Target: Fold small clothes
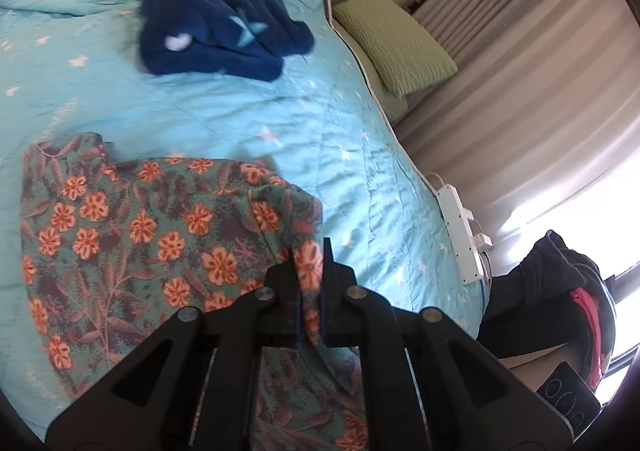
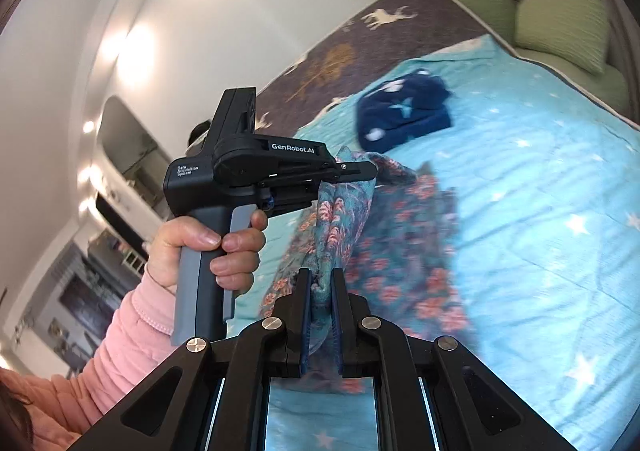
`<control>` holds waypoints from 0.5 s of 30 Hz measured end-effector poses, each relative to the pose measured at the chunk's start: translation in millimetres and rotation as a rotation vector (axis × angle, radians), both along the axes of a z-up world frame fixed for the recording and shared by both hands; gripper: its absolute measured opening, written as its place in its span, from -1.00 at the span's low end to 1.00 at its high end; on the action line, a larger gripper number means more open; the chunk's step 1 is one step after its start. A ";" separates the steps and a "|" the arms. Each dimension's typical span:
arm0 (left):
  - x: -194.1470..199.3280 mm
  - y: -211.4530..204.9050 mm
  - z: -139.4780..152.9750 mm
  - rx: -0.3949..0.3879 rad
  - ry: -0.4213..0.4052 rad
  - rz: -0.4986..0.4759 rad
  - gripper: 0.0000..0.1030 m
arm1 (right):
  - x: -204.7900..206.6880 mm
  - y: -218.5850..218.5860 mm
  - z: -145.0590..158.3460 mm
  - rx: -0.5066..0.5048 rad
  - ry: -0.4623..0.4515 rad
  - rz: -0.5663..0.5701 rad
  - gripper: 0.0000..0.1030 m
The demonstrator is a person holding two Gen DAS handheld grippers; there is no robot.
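A turquoise star-print quilt (image 1: 224, 119) was spread over the bed, with green pillows (image 1: 394, 43) seen past its edge. A floral garment (image 1: 132, 231) was lifted partly off the quilt near its front, a folded navy fleece (image 1: 220, 31) lying farther back. Its cloth was clamped by the left gripper (image 1: 309, 271) and bunched between the closed right gripper (image 2: 320, 291).

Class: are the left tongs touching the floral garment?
Touching. The left wrist view shows the left tongs shut on a fold of the green, orange-flowered fabric garment.
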State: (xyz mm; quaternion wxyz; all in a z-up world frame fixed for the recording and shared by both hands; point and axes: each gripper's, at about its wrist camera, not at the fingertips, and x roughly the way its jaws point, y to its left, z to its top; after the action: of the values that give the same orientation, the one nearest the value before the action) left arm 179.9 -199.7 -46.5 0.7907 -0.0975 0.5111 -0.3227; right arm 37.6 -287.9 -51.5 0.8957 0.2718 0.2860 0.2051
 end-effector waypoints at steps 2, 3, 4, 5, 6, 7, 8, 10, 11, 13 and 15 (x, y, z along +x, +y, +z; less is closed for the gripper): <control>-0.3 -9.5 -1.5 0.009 0.003 -0.008 -0.86 | -0.2 -9.8 -2.1 0.014 0.011 -0.015 -0.85; -0.9 -13.5 -2.2 0.014 0.001 -0.014 -0.86 | 0.1 -16.0 -4.7 0.028 0.021 -0.020 -0.85; -1.1 -16.4 -3.1 0.017 0.001 -0.017 -0.85 | -0.6 -19.7 -6.6 0.037 0.027 -0.023 -0.85; -1.5 -19.2 -5.1 0.023 0.002 -0.021 -0.84 | 0.3 -24.7 -9.2 0.047 0.038 -0.028 -0.85; -2.3 -22.4 -8.5 0.035 0.004 -0.029 -0.84 | 3.1 -29.0 -12.3 0.050 0.045 -0.030 -0.85; -3.9 -26.2 -13.4 0.055 0.008 -0.041 -0.83 | 3.3 -30.5 -15.2 0.050 0.056 -0.030 -0.85; -4.8 -32.0 -18.5 0.072 0.014 -0.056 -0.78 | 3.2 -32.2 -19.6 0.047 0.073 -0.027 -0.84; -8.6 -36.6 -29.0 0.085 0.038 -0.087 -0.71 | 4.3 -34.0 -32.0 0.041 0.121 -0.021 -0.84; -11.4 -38.9 -33.1 0.091 0.046 -0.100 -0.60 | 3.5 -35.7 -36.7 0.037 0.139 -0.023 -0.84; -19.6 -39.6 -34.6 0.091 0.031 -0.123 -0.44 | 4.5 -42.5 -55.5 0.048 0.204 -0.032 -0.84; -25.7 -40.2 -30.0 0.086 0.010 -0.140 -0.29 | 4.8 -49.1 -70.1 0.073 0.252 -0.039 -0.83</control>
State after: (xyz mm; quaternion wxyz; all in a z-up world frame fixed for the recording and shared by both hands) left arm 154.2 -239.9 -76.5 0.7670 -0.0290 0.5342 -0.3543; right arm 42.4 -337.0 -121.6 0.8460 0.3333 0.3834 0.1620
